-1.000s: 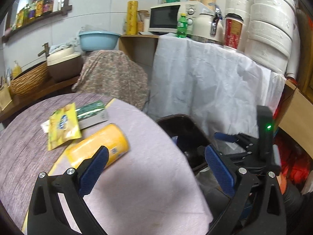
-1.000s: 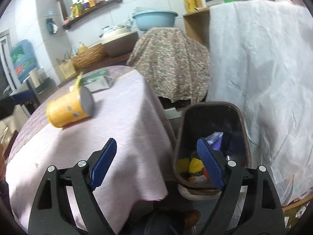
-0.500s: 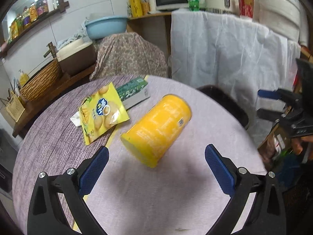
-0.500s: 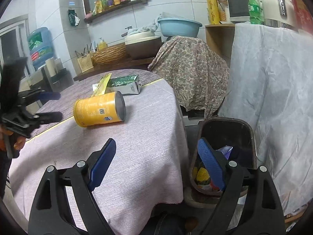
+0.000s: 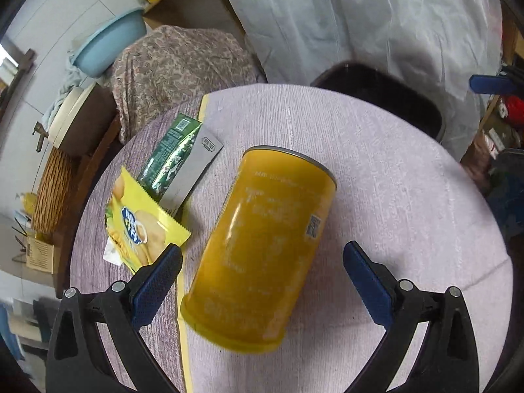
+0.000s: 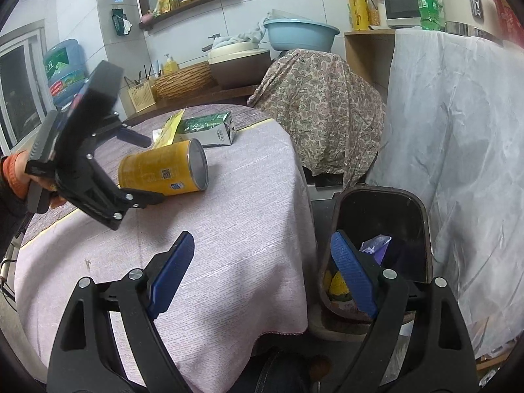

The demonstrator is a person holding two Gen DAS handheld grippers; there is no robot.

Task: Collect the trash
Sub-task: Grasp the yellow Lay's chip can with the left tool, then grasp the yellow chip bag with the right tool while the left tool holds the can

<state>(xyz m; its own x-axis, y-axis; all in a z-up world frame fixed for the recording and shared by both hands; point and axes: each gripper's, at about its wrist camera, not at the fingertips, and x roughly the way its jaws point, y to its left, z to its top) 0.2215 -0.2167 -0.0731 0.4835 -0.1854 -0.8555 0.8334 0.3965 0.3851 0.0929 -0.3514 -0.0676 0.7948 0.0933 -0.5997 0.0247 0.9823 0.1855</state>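
A yellow can [image 5: 262, 239] lies on its side on the round table's pink cloth [image 5: 393, 203]. My left gripper [image 5: 262, 281] points down over the can's closed end, open, one pad on each side and neither touching. The right wrist view shows the left gripper [image 6: 144, 168] at the same can [image 6: 177, 167]. A yellow snack bag [image 5: 140, 226] and a green carton [image 5: 173, 160] lie beyond the can. My right gripper [image 6: 262, 275] hangs open and empty above the table edge, beside the dark bin [image 6: 416, 216], which holds wrappers.
Behind the table stand a stool under a paisley cloth [image 6: 321, 104] and a counter draped in a white sheet [image 6: 458, 131]. A blue basin [image 6: 299, 34] and a wicker basket [image 6: 183, 80] sit on the back ledge. A hand in an orange sleeve [image 6: 14, 173] holds the left gripper.
The left gripper swung from the bin side across the table and sank over the yellow can, which now lies between its open jaws. The right gripper rose slightly and stays open.
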